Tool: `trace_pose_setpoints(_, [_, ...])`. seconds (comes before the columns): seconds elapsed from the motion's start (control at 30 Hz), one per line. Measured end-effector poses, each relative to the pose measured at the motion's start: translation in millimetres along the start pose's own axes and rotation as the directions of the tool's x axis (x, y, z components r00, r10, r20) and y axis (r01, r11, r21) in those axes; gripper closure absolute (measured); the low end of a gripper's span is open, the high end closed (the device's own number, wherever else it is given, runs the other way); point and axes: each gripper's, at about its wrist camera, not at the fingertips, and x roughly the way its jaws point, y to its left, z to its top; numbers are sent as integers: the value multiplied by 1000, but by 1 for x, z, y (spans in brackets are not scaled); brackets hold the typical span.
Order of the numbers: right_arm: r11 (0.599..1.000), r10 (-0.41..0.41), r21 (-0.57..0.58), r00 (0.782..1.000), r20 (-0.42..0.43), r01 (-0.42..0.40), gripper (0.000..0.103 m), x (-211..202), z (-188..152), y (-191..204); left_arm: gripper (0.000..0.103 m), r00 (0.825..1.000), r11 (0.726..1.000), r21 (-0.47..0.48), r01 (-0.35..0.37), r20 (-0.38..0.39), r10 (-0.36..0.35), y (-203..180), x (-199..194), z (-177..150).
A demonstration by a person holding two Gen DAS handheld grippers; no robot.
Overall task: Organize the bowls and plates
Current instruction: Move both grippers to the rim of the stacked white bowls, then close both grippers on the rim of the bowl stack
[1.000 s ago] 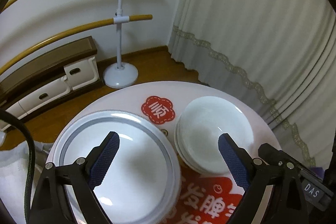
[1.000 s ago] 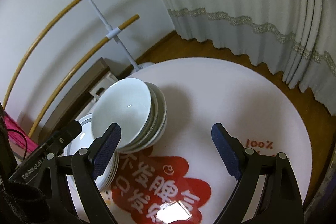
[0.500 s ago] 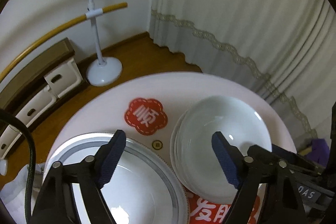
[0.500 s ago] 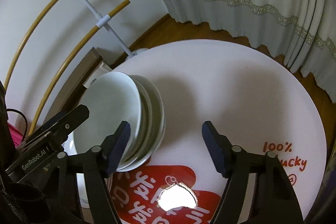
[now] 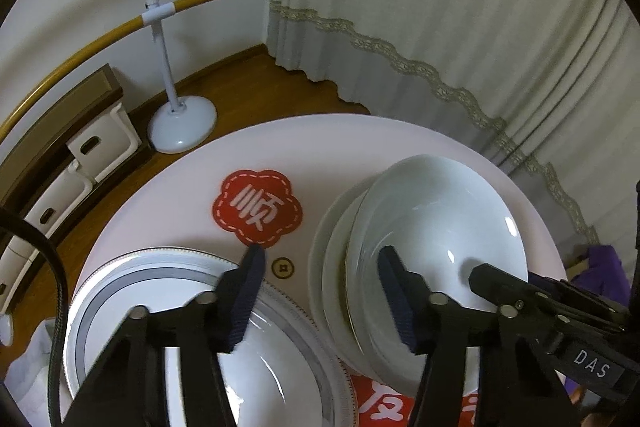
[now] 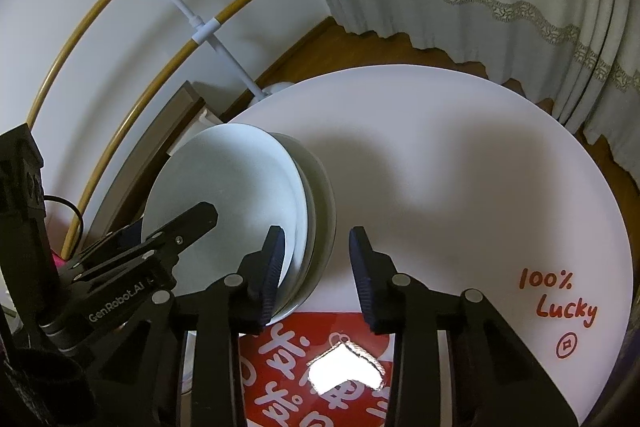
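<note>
Bare round table (image 6: 460,187) right of the stacked bowls (image 6: 248,195); rimmed plates (image 5: 160,275) crowding their left.

We see a white wall (image 5: 80,7) at eleven o'clock, pale lace-trimmed curtains (image 5: 460,7) from twelve to three, a brown wooden floor (image 5: 240,75), a white stand (image 5: 182,125) with curved yellow rails and a low drawer unit (image 5: 92,147) at nine.
</note>
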Motion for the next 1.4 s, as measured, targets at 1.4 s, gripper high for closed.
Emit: trace_pose_setpoints(1.4, [999, 7, 35, 999, 36, -8, 77, 3, -21, -5, 86, 988, 988, 102, 112, 92, -121, 8, -2, -38])
